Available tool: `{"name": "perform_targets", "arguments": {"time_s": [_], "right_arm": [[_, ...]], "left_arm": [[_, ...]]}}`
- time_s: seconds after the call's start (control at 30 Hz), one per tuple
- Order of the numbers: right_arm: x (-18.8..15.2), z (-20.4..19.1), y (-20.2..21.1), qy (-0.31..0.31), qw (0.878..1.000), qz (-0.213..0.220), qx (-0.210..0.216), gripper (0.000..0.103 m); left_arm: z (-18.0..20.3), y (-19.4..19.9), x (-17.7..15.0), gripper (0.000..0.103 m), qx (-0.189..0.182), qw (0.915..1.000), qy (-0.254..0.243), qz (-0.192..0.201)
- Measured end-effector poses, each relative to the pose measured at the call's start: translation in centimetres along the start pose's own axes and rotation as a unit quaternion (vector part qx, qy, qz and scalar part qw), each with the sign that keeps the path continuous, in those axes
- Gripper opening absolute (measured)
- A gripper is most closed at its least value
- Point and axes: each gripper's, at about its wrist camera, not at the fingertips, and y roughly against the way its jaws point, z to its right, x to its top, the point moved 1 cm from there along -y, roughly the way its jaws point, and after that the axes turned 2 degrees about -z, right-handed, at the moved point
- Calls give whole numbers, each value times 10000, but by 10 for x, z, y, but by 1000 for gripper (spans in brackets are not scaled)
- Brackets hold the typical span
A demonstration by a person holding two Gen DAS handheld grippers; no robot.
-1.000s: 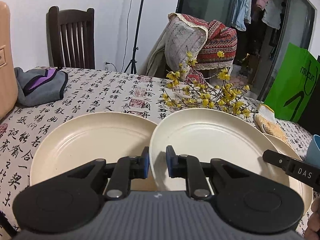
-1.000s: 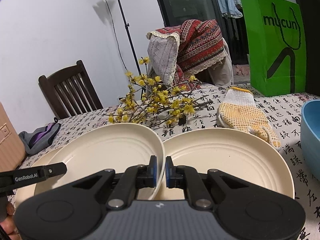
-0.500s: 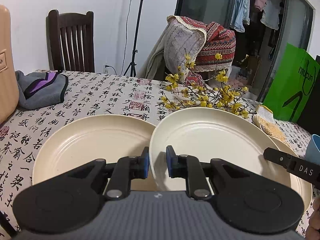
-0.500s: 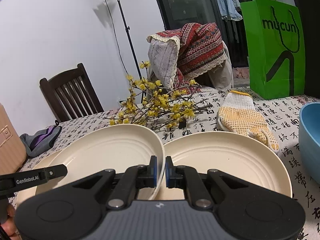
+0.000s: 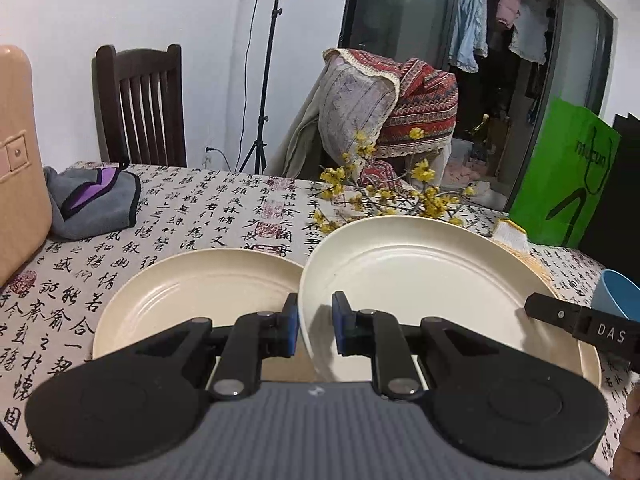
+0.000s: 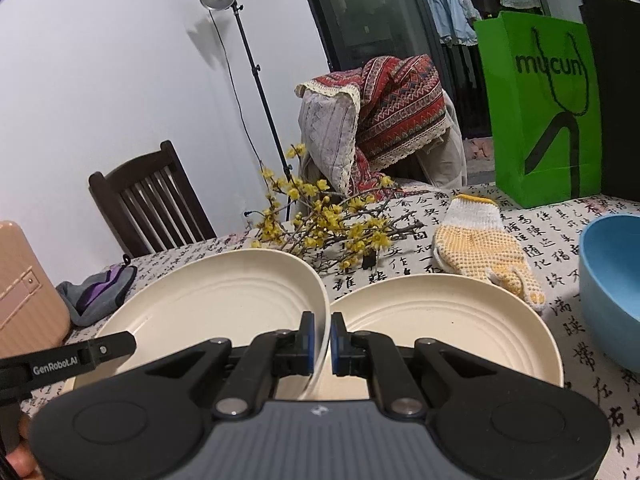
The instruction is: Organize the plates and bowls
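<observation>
- Middle cream plate, tilted and lifted off the table, its near rim raised; it is gripped from both sides
- Left gripper: blue-padded fingers straddle the plate's left rim with a visible gap on the inner side, so whether they truly pinch it cannot be told from this view
- Right gripper: fingers clenched on the right rim of the same plate, pads pressed to both faces of the edge
- Left cream plate, lying flat on the table, its right edge tucked under the lifted plate
- Right cream plate, flat on the table, just beside the lifted plate and partly under its rim
- Blue bowl, upright at the table's right edge, well clear of the grippers
- Dotted work glove, lying beyond the right plate, toward the far edge
- Yellow blossom branches, spread on the cloth behind the plates
- Green paper bag, standing at the far right corner
- Grey and purple cloth, bunched near the far left corner
- Wooden chair, behind the table's far edge
</observation>
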Motion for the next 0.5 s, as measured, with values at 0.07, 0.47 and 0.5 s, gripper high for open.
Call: {"name": "perform_targets", "arguments": {"time_s": [0.07,0.47,0.5], "right_arm": [[-1,0,7,-32,10000,32,-26,8],[-7,-5,48,56,9996,217,-168,7],[-8,-6,50,61,9996,232,-176,8]], "left_arm": [[2,6,-1,17,-33,10000,-3,15],[8,37,-9,17,-150,9999,14,36],[8,39,-10,17,-159,9999,17,45]]}}
